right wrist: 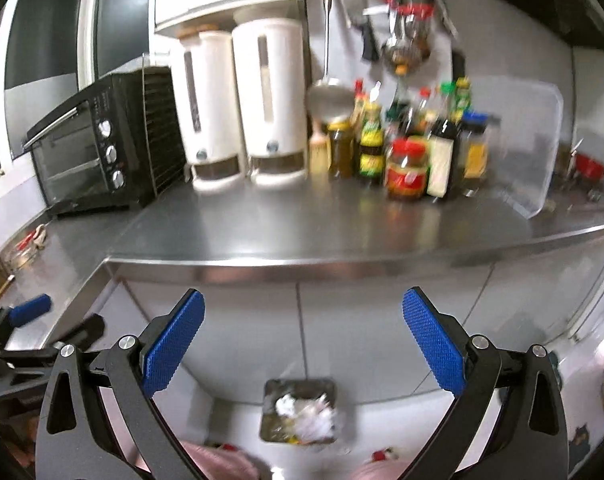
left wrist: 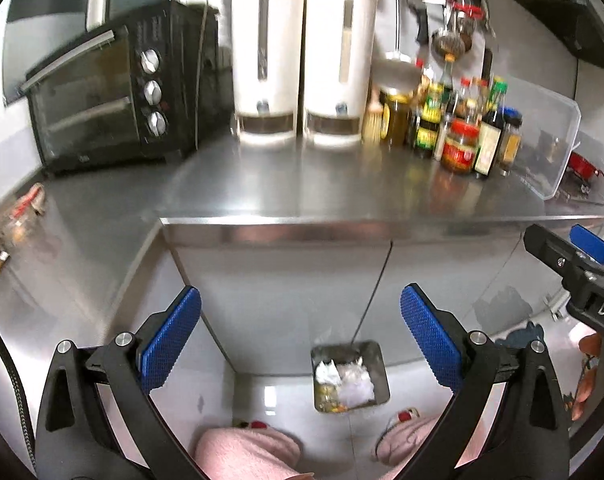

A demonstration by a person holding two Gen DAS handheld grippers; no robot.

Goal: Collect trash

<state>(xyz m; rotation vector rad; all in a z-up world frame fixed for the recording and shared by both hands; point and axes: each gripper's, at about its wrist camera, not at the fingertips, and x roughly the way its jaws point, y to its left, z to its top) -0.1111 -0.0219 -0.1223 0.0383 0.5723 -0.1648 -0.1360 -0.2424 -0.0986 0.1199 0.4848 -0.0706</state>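
From the left wrist view, the left gripper [left wrist: 300, 340] hangs with its blue pads spread wide and nothing between them. Straight below and slightly right of its gap, on the floor, sits the square metal bin [left wrist: 378, 354], with white crumpled trash [left wrist: 352, 380] inside. Ahead and above, the steel counter edge [left wrist: 342, 222] runs across the whole view, with cabinet doors [left wrist: 286, 280] dropping flat beneath it; the space between the fingers and those doors is open. Beyond the edge stand a black toaster oven [left wrist: 114, 100] to the left, two white dispensers [left wrist: 302, 64] ahead, and a cluster of bottles [left wrist: 458, 124] to the right. The right gripper [left wrist: 582, 264] enters from the far right edge; how its fingers stand cannot be told here.

From the right wrist view, the right gripper [right wrist: 302, 342] is likewise released, pads wide apart and bare. The bin [right wrist: 270, 392] lies directly below its gap, trash [right wrist: 306, 416] heaped in it. The counter edge [right wrist: 342, 266] crosses just ahead of the fingertips. The left gripper [right wrist: 42, 320] shows low at the far left, blurred.
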